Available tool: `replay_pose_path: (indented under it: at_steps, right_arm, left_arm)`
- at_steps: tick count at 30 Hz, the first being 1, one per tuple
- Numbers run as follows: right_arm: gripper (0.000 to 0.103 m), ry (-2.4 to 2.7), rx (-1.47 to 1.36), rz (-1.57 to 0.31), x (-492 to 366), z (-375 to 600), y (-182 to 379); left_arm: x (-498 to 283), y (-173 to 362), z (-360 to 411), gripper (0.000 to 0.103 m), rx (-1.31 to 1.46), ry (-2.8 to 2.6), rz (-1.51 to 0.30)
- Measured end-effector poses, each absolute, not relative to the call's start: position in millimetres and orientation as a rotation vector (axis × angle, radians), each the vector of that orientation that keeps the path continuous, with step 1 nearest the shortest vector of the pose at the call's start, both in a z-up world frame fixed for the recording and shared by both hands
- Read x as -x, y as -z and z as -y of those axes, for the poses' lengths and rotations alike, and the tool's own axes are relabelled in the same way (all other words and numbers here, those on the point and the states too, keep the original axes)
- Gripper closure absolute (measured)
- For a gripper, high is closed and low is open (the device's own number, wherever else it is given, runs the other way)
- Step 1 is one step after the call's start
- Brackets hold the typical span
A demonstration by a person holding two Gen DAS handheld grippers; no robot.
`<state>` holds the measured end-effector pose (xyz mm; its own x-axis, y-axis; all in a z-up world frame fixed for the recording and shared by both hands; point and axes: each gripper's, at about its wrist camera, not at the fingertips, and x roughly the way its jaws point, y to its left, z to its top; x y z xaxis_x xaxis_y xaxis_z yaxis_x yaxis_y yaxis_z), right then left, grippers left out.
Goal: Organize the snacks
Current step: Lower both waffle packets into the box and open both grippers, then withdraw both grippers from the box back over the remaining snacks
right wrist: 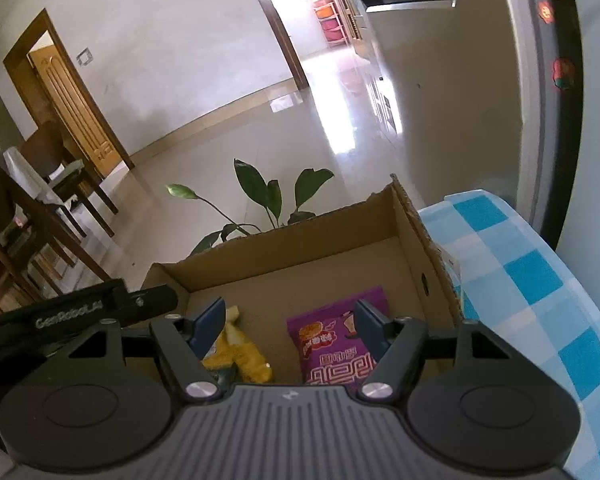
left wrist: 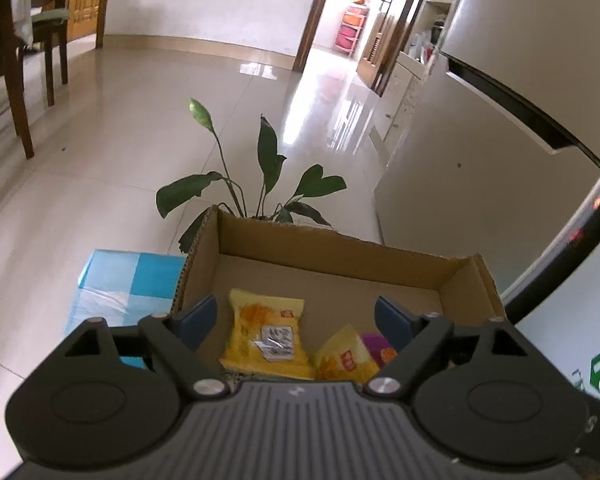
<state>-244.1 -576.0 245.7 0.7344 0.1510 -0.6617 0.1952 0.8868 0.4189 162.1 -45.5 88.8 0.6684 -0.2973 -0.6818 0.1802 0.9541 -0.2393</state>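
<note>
An open cardboard box (left wrist: 340, 258) lies below both grippers. On its floor are a yellow snack packet (left wrist: 268, 336), a second yellow packet (left wrist: 342, 360) and a purple packet (left wrist: 376, 346). My left gripper (left wrist: 296, 318) hangs over the box, open, with nothing between its blue pads (left wrist: 198, 316). In the right wrist view the same box (right wrist: 300, 252) holds the purple packet (right wrist: 332, 344) and a crumpled yellow packet (right wrist: 240, 354). My right gripper (right wrist: 290, 322) is open above them, and its pads press on nothing. The left gripper's black body (right wrist: 80, 314) shows at the left.
A blue-and-white checked cloth (left wrist: 124, 280) (right wrist: 520, 280) covers the surface under the box. A leafy potted plant (left wrist: 268, 160) stands just behind the box. A white fridge (left wrist: 480, 140) rises on the right. Wooden chairs (left wrist: 16, 80) stand on the tiled floor at the left.
</note>
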Motion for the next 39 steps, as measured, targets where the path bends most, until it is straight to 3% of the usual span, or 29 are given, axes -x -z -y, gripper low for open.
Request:
replay_pose_path:
  at_steps: [22, 39]
  right_arm:
    - [0.019, -0.003, -0.452, -0.772, 280.6, 601.4, -267.6]
    - [0.015, 0.007, -0.474, -0.823, 341.7, 618.0, -266.8]
  left_arm:
    - [-112.8, -110.6, 5.9, 0.016, 0.137, 0.292, -0.81]
    - [-69.6, -61.0, -3.6, 0.016, -0.058, 0.469, -0.883]
